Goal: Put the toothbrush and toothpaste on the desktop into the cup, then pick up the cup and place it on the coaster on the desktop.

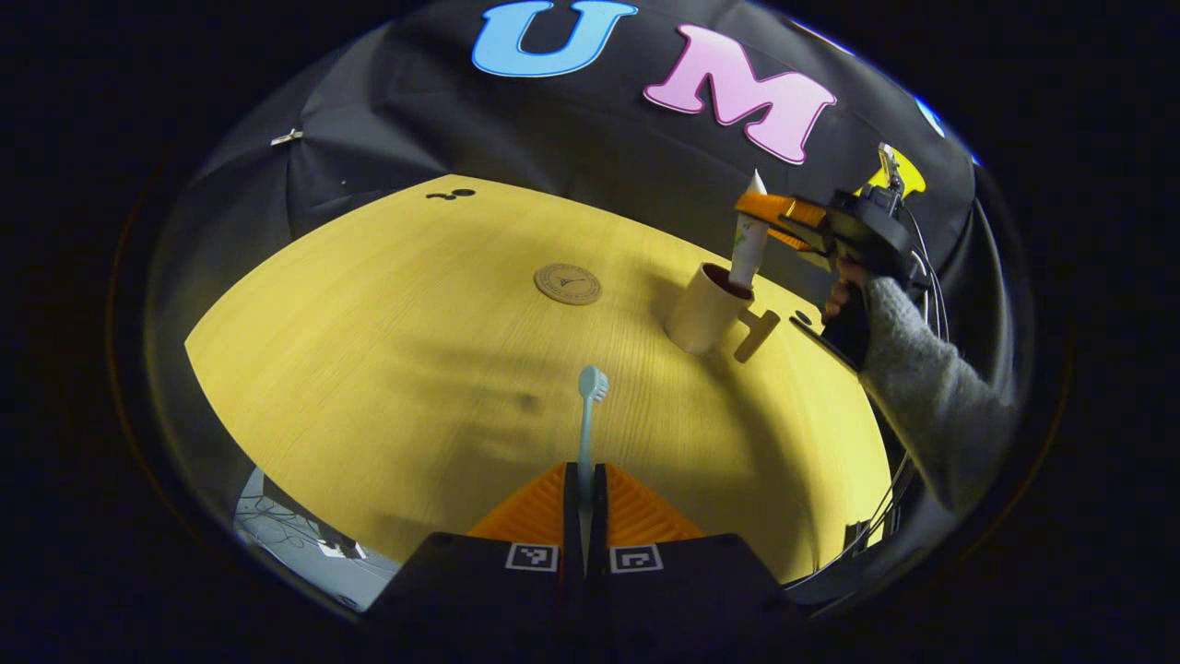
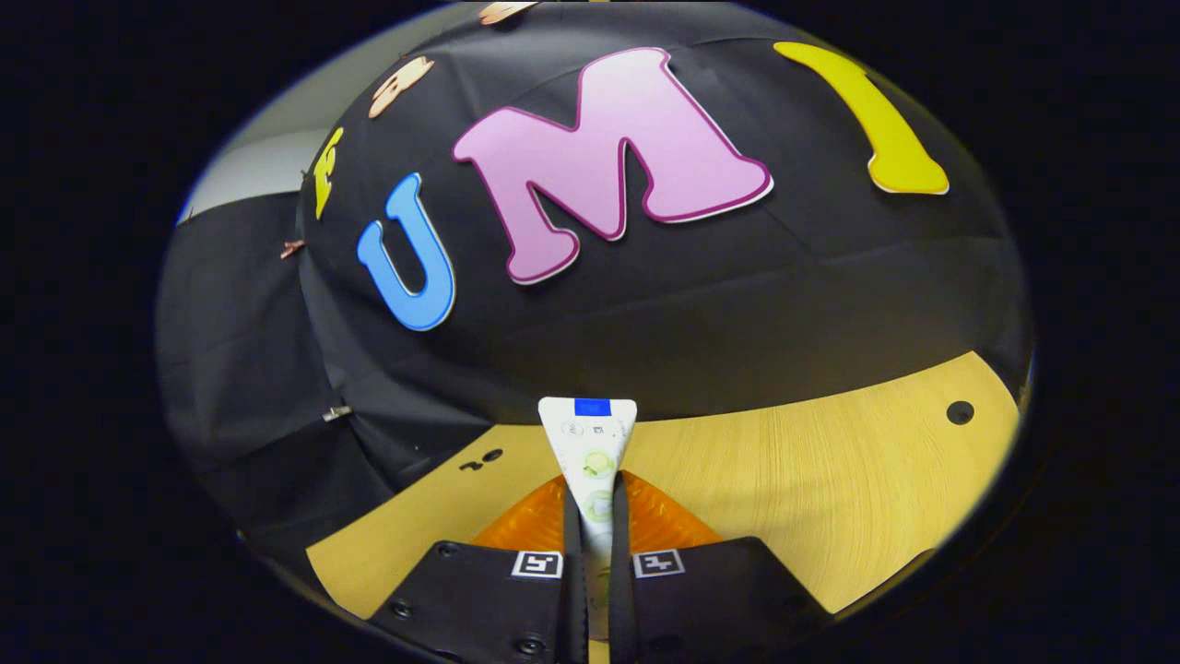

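Left gripper clamped on the handle of a pale blue toothbrush, fingers nearly together with the handle pinched between them, bristle head pointing away over the yellow wooden desktop. Raised above the desktop, well short of the cup and nearer the camera than it.

Right gripper closed on a white toothpaste tube, both fingers pressing its flat sides, crimped end sticking out past the fingertips. In the left gripper view, same right gripper held above the cup by a hand in a grey knitted sleeve, tube hanging upright with its lower end inside the cup's dark mouth.

Cream cup standing upright on the desktop, handle turned to the side facing the sleeve. Round brown coaster lying flat, left of the cup and apart from it, nothing on it. Black cloth wall rising behind the cup.
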